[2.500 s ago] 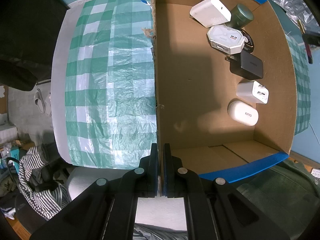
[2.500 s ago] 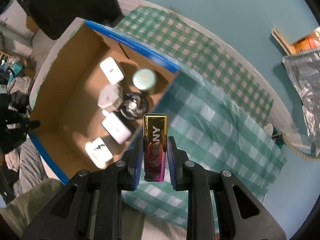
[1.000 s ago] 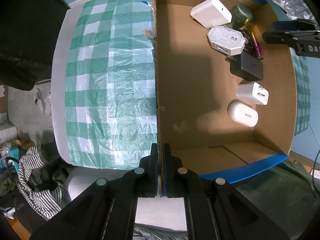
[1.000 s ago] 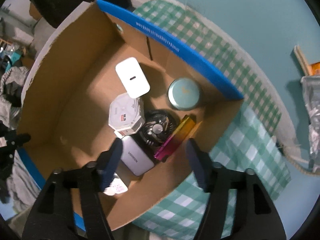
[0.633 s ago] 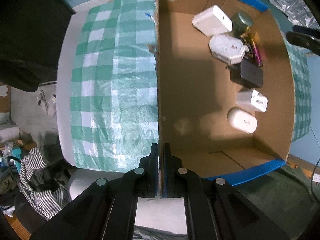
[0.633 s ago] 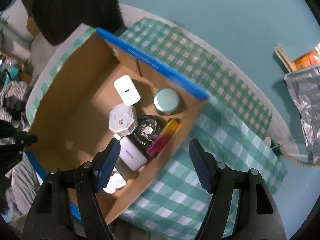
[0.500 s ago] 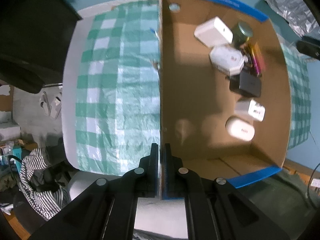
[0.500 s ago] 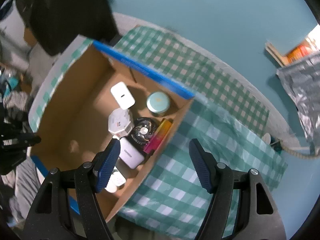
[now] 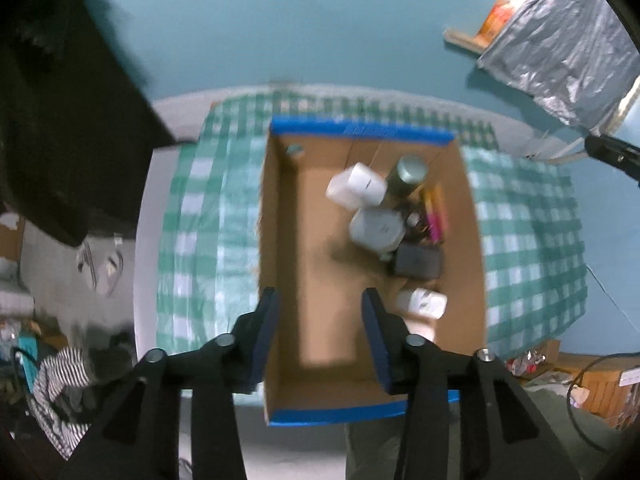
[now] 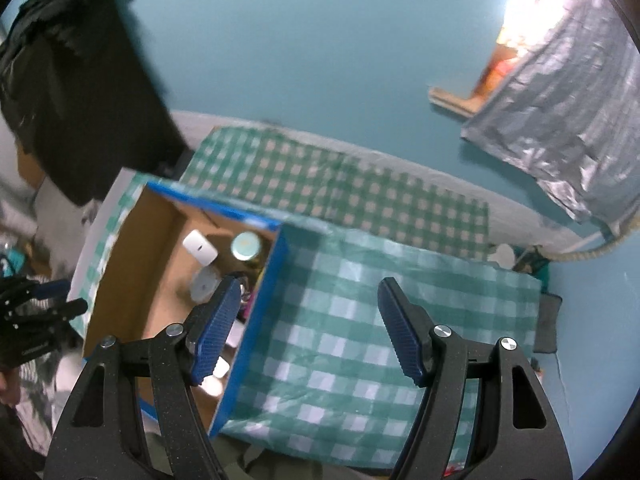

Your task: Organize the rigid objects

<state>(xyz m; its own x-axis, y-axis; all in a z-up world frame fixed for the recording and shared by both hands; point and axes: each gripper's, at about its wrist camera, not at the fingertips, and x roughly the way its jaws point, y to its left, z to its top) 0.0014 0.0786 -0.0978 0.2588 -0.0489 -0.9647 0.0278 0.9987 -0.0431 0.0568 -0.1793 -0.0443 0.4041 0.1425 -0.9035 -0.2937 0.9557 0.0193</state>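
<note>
From the left wrist camera, the left gripper (image 9: 320, 334) hung above a cardboard box (image 9: 280, 220) with blue-taped rims. Its jaws were opening, with nothing between them; only the bare box floor showed in the gap. The box sat on a green checked cloth (image 9: 200, 216) spread over a table (image 9: 144, 240). The objects were gathered along the right wall of the box. A white charger (image 9: 356, 187) lay near the far end, and a round green tin (image 9: 410, 172) stood just beside it in the far right corner. A white hexagonal device (image 9: 376, 229) lay below the charger. A pink and gold stick (image 9: 434, 216) lay against the right wall. A black adapter (image 9: 418, 261) came next, and a white plug (image 9: 424, 302) lay nearer the camera. The picture was blurred, so finer detail could not be read. A silver foil bag (image 9: 560, 52) hung at the upper right.

From the right wrist camera, the right gripper (image 10: 312, 326) stood wide open and empty over the checked cloth (image 10: 360, 320), just beside the right wall of the box (image 10: 132, 248). Inside, the charger (image 10: 200, 247), the tin (image 10: 246, 246) and the hexagonal device (image 10: 206, 282) were visible; the left finger hid the rest. The left gripper (image 10: 48, 300) showed at the left edge.
</note>
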